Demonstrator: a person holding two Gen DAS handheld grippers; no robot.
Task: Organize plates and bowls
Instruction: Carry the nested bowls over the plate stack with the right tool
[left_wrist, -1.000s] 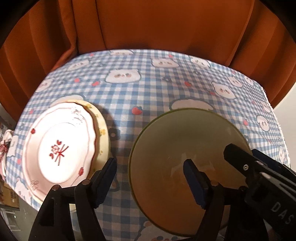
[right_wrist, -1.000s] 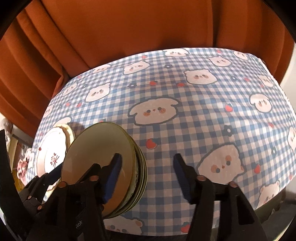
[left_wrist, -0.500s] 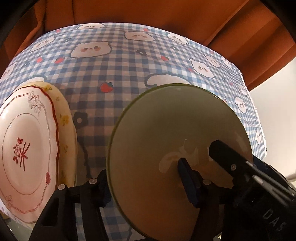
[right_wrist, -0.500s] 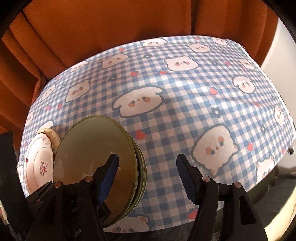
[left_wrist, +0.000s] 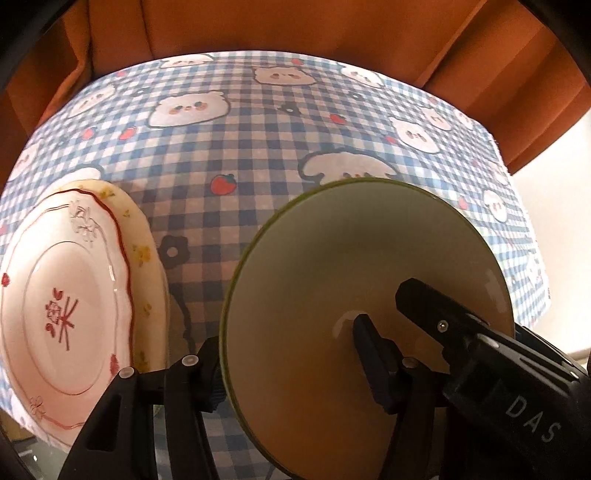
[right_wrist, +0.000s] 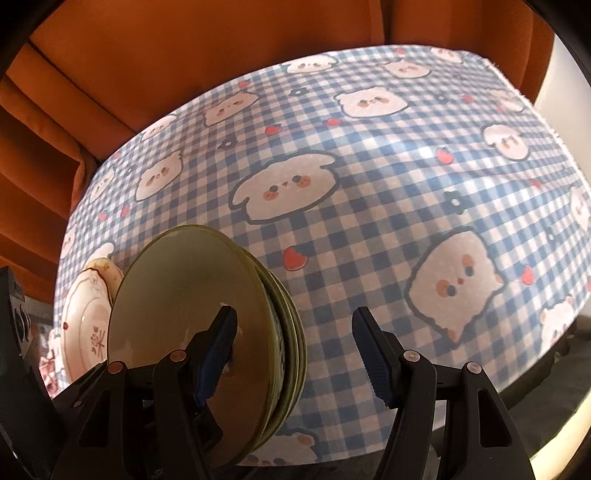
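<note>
A stack of green bowls (left_wrist: 332, 258) stands on the checked tablecloth (right_wrist: 388, 229), and both grippers straddle its rim. My left gripper (left_wrist: 288, 332) is closing: its left finger sits hidden outside the near-left rim, and its right finger (left_wrist: 369, 362) is inside the top bowl. My right gripper (right_wrist: 295, 321) holds one finger (right_wrist: 218, 347) inside the green bowls (right_wrist: 184, 295) and the other (right_wrist: 373, 362) outside, a clear gap off the stacked rims. A white plate with a red edge (left_wrist: 66, 314) lies on a cream plate (left_wrist: 144, 258) to the left.
An orange curtain (left_wrist: 295, 26) hangs close behind the table's far edge. The cloth drops off at the right edge (right_wrist: 576, 206), with pale floor beyond. The same two plates (right_wrist: 85, 325) sit left of the bowls in the right wrist view.
The left jaws have narrowed, and the left finger has slipped behind the bowl's rim, which now fills more of that view. The right gripper has rolled a little, with its jaws much the same.
</note>
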